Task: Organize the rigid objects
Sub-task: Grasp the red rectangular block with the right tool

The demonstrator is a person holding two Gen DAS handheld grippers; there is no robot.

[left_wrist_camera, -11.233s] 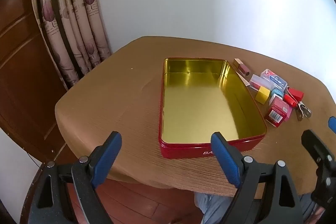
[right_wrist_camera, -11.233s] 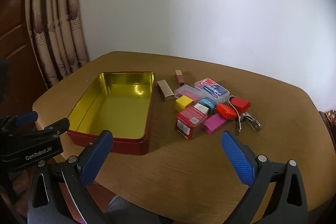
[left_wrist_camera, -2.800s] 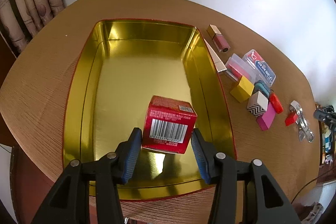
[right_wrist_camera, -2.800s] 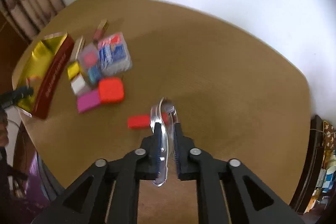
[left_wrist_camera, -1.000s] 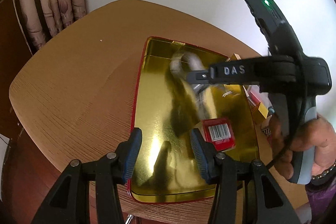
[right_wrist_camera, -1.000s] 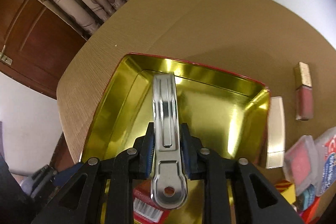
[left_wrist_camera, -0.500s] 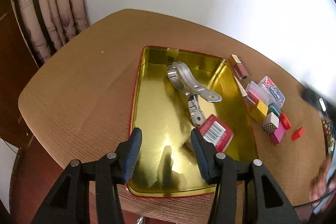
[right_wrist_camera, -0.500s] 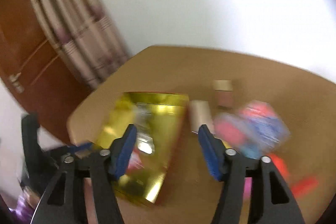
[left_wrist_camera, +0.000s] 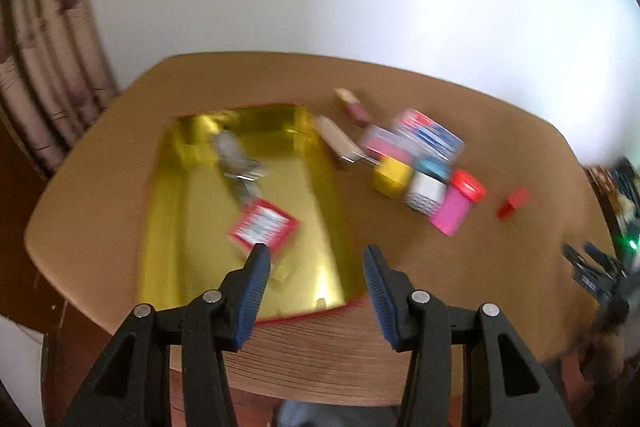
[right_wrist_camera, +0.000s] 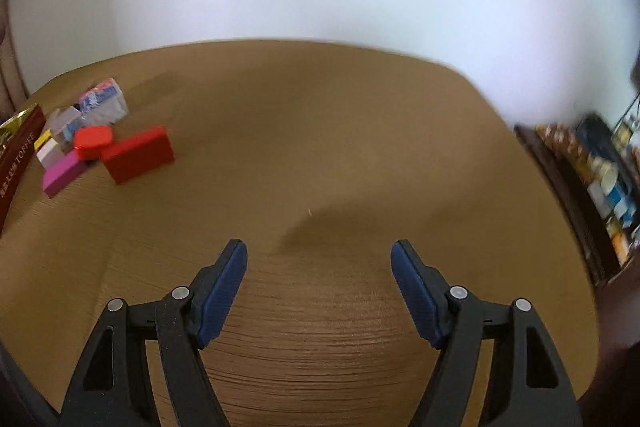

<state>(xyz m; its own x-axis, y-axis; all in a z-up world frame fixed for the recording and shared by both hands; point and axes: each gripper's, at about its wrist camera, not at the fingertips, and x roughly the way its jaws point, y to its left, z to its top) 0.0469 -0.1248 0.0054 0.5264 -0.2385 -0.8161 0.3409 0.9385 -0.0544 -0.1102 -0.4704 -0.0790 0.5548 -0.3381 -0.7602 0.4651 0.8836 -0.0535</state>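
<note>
A red tin with a gold inside (left_wrist_camera: 172, 219) lies on the brown table. In it lie a silver metal clip (left_wrist_camera: 238, 163) and a red barcode box (left_wrist_camera: 264, 227). My left gripper (left_wrist_camera: 316, 263) is open and empty above the tin's near right corner. Right of the tin sits a cluster: yellow cube (left_wrist_camera: 390, 177), white patterned cube (left_wrist_camera: 426, 193), pink block (left_wrist_camera: 452, 213), red cap (left_wrist_camera: 468, 185). A small red block (left_wrist_camera: 512, 203) lies apart; it also shows in the right wrist view (right_wrist_camera: 138, 153). My right gripper (right_wrist_camera: 319, 259) is open and empty over bare table.
A gold tube (left_wrist_camera: 336, 139), a lipstick (left_wrist_camera: 352, 105), a clear pink case (left_wrist_camera: 386, 147) and a blue-red card box (left_wrist_camera: 430, 135) lie behind the cluster. Curtains (left_wrist_camera: 44, 67) hang at the left. A shelf of clutter (right_wrist_camera: 600, 171) stands past the table's right edge.
The right gripper released the metal clip into the tin and swung away to the right over bare table. The left gripper drew back and turned right; its view is blurred.
</note>
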